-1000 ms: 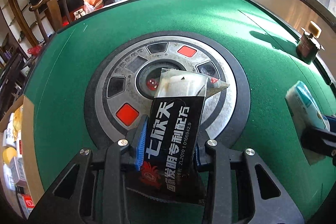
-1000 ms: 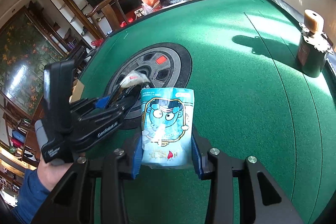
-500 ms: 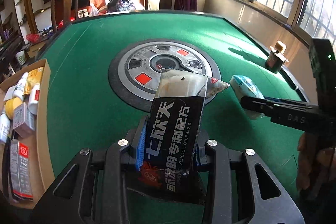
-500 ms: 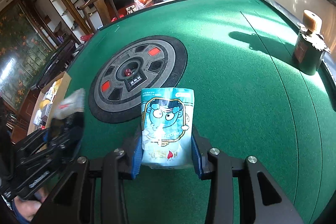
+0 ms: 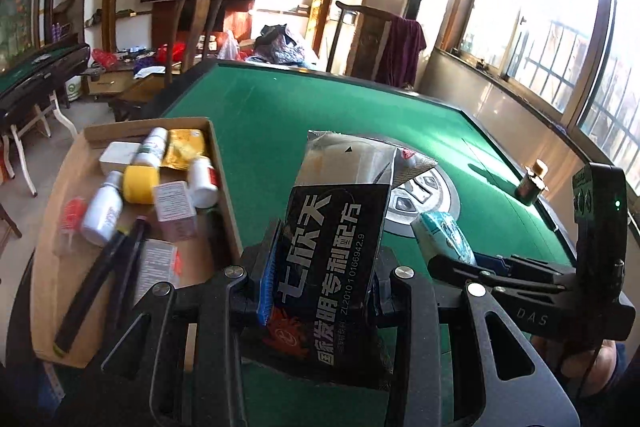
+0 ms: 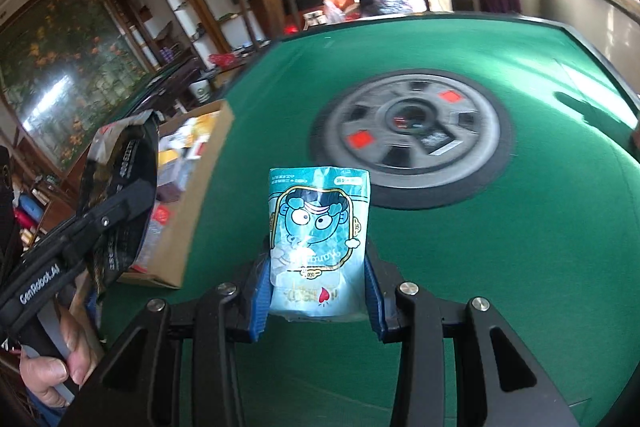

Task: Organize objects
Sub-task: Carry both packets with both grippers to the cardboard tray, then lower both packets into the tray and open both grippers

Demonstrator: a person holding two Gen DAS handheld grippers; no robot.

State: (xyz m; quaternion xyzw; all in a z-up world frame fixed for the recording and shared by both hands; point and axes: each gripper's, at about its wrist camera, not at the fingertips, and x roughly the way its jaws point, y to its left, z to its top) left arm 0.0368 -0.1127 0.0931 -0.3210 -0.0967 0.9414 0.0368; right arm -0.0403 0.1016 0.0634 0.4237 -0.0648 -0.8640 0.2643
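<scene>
On my left wrist view, the left gripper [image 5: 324, 279] has its fingers [image 5: 267, 277] drawn in tight on a black-and-silver foil packet [image 5: 334, 247], which stands upright between the blue pads. I can read large white Chinese characters down its face and a printed line "ZL2010 1 0166942.9". The packet's silver top is crumpled and torn at one corner. To the left of it sits an open cardboard box [image 5: 222, 183] on the green bench [image 5: 280, 107], holding white bottles [image 5: 102, 209], a yellow roll [image 5: 140, 183], a gold sachet [image 5: 184, 149] and small printed cartons [image 5: 174, 205]; their labels are too blurred for me to read. To the right I see the right gripper's black body marked "DAS", carrying a teal pouch [image 5: 444, 235]. A small dark bottle [image 5: 531, 183] stands near the bench's far right edge.

On my right wrist view, the right gripper [image 6: 318, 283] has its fingers [image 6: 258, 301] closed narrowly around the teal pouch [image 6: 319, 243], held upright above the bench [image 6: 500, 247]. It shows a blue cartoon face with wide eyes, script lettering I cannot make out, and a small red heart near the bottom. At left, the left gripper [image 6: 116, 211] reads "GenRobot.AI" along its side and holds the foil packet [image 6: 120, 179] above the near end of the cardboard box [image 6: 200, 203]. The round grey console [image 6: 412, 131] in the bench's middle is motion-blurred.
</scene>
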